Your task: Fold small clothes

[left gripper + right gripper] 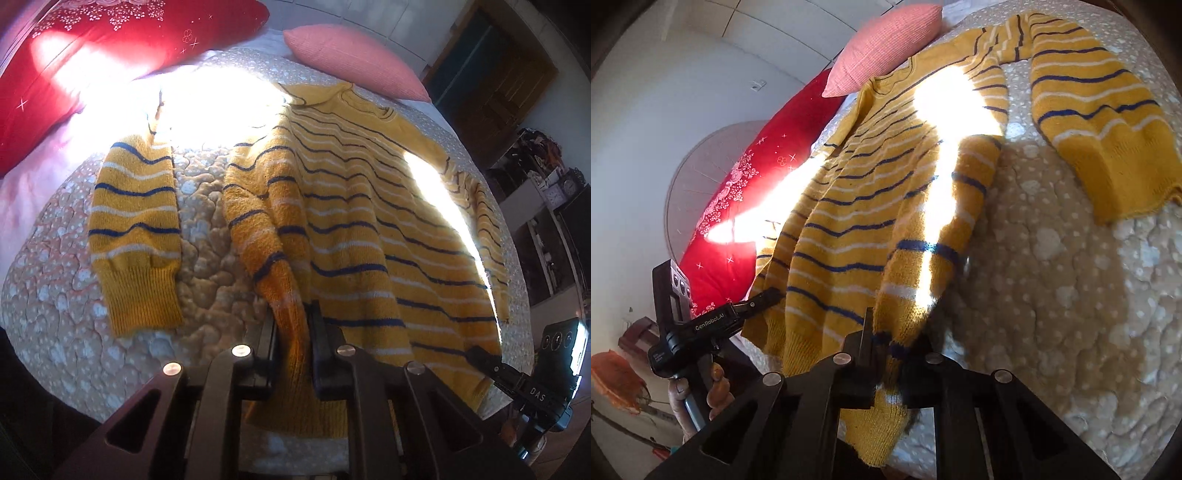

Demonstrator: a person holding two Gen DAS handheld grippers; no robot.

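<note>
A yellow striped sweater (354,221) is laid on a quilted bedspread (207,229), collar toward a pink pillow (351,55) and a red pillow (92,55). The left gripper (291,332) is clamped narrow on the hem at one bottom corner. The right gripper (890,350) is likewise clamped on the opposite hem corner. One sleeve (136,229) is spread flat, apart from the body.

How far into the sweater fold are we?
Early. Done: the yellow striped sweater lies spread on the quilted bedspread. In hand: the left gripper and right gripper are both clamped on its hem. Left: every fold; one sleeve lies out flat.
</note>
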